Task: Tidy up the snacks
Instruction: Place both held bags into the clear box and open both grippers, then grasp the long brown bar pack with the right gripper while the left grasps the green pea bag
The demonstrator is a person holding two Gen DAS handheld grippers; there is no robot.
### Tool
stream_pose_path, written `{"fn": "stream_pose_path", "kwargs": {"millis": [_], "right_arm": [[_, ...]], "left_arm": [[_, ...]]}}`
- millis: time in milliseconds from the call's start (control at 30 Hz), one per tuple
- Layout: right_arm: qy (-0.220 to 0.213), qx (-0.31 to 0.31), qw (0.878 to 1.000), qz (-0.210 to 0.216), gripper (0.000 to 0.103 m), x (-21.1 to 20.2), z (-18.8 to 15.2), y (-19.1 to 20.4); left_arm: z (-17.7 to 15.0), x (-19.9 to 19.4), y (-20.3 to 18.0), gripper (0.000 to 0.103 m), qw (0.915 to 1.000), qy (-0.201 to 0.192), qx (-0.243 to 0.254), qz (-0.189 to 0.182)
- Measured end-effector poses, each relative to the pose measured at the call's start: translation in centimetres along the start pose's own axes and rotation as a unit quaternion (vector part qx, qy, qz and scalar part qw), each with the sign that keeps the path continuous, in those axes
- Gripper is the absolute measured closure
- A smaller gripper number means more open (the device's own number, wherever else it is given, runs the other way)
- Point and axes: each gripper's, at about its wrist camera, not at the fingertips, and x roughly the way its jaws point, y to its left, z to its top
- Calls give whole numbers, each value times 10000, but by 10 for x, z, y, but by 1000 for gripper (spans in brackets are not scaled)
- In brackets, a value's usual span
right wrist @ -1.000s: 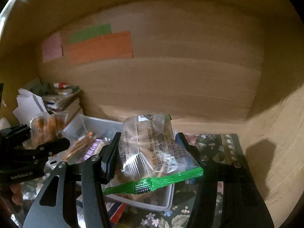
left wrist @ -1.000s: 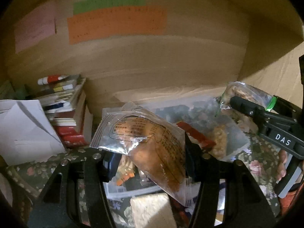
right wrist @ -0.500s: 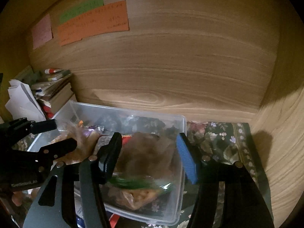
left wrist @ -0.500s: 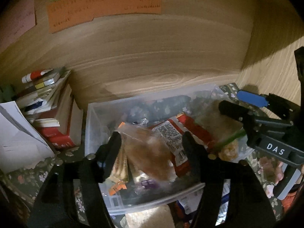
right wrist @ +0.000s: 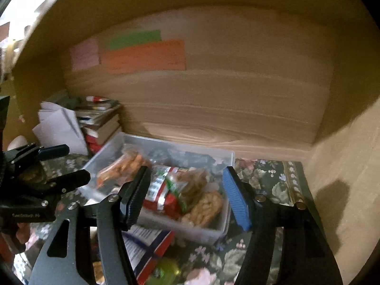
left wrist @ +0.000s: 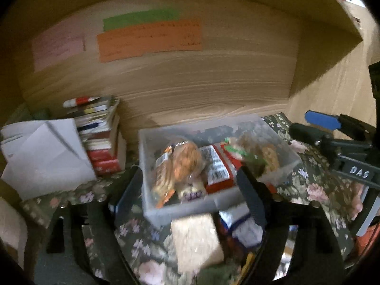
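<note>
A clear plastic bin [left wrist: 280, 130] [right wrist: 225, 156] stands on the floral cloth and holds several snack packets. An orange-brown snack bag [left wrist: 182, 161] [right wrist: 121, 166] lies at its left. A green-sealed cookie bag [left wrist: 256, 152] [right wrist: 190, 182] and a red packet [left wrist: 216, 166] [right wrist: 163, 194] lie beside it. My left gripper [left wrist: 187, 199] is open and empty, just in front of the bin. My right gripper [right wrist: 185, 197] is open and empty over the bin's near right part. It also shows in the left wrist view [left wrist: 315, 123].
A book stack [left wrist: 99, 137] [right wrist: 99, 121] and white papers [left wrist: 45, 156] [right wrist: 59, 128] sit at the left against the wooden back wall. More packets lie before the bin: a beige one [left wrist: 194, 242] and a blue-and-white one [right wrist: 147, 244]. A wooden side wall [right wrist: 344, 190] stands right.
Both grippers opened and let their bags drop into the bin, then pulled back and up. The orange-brown bag and the green-sealed bag now lie in the bin.
</note>
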Motion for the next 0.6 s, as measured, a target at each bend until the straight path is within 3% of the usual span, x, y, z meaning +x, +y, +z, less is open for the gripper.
{"fn": "stream_pose_path", "kwargs": {"millis": [300,600], "right_arm": [[-50,-6,9999,122,41,-30,-38,22],[609,105,9978,230,41,-26,-102,32]], "left_arm": [[-50,-44,2,15,10000,48,-60,16],[-104,-42,-4,13,9986,485,-192,-102]]}}
